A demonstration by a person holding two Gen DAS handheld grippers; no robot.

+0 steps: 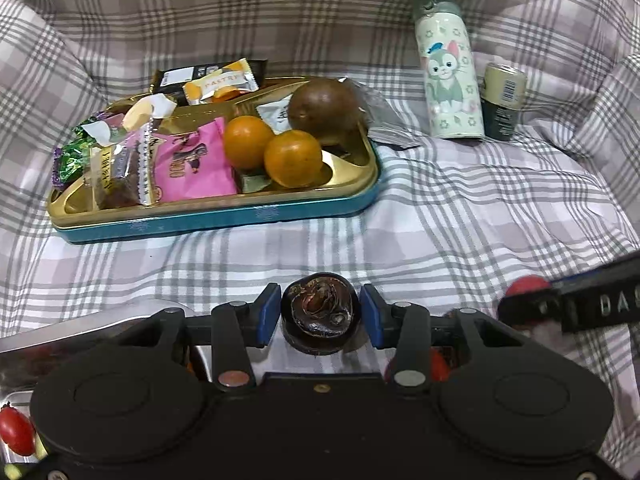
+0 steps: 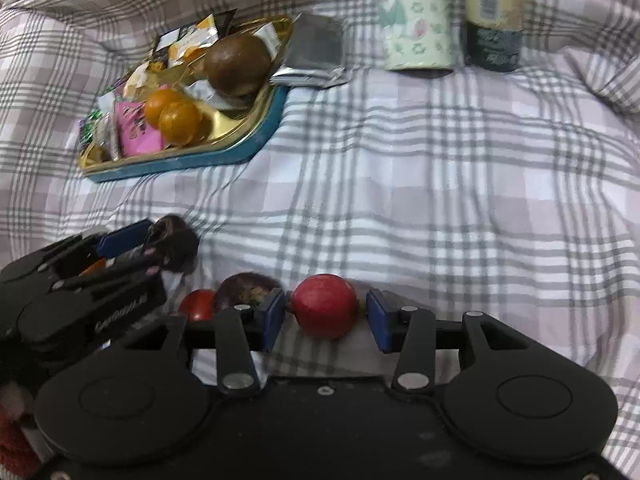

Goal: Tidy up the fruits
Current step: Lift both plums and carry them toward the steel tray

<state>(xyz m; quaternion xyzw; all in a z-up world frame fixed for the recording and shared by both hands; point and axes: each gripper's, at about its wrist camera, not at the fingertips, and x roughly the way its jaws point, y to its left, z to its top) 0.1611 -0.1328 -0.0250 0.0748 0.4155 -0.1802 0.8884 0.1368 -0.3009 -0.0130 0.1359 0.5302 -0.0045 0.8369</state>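
Observation:
In the left wrist view my left gripper [image 1: 320, 309] stands open around a dark, wrinkled round fruit [image 1: 320, 316], with a thin gap at each blue pad. In the right wrist view my right gripper [image 2: 326, 314] straddles a red round fruit [image 2: 324, 306]. Its left pad touches the fruit and a small gap shows at the right pad. A second dark fruit [image 2: 245, 291] and a small red tomato [image 2: 198, 304] lie just left of it. The gold and teal tin [image 1: 224, 220] holds two oranges [image 1: 248, 142], a brown fruit [image 1: 322, 106] and wrapped snacks.
A cat-print bottle [image 1: 450, 80] and a small can [image 1: 503, 100] stand at the back right on the plaid cloth [image 1: 460, 208]. A foil packet [image 1: 390, 124] lies beside the tin. A shiny metal tray [image 1: 92, 328] with a cherry tomato [image 1: 16, 430] sits at the lower left.

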